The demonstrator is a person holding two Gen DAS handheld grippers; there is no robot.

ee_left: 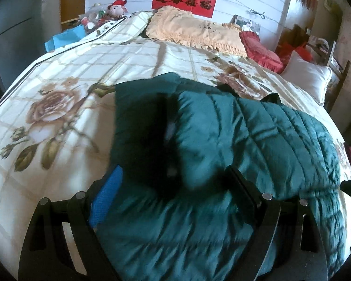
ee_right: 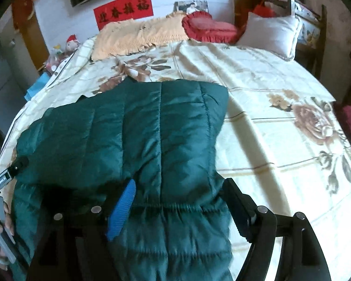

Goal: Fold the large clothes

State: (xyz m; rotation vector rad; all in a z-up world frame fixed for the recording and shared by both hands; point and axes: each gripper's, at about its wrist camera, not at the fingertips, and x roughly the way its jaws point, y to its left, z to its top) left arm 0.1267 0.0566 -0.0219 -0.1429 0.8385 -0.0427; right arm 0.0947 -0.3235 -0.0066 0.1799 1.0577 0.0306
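A dark green quilted jacket lies spread on the bed, partly folded, with a raised fold casting a dark shadow in the left wrist view. My left gripper stands wide over its near part. Blurred fabric bulges up between the blue pad and the black finger. In the right wrist view the jacket lies flat, its gathered hem between the fingers of my right gripper, which is open with its pads apart from the cloth. The left gripper and the hand holding it show at the jacket's left edge.
The bedspread is cream with brown roses. At the head of the bed lie a peach pillow, a red cushion and a white pillow. A red banner hangs on the wall. Toys and a blue bag sit at the far left.
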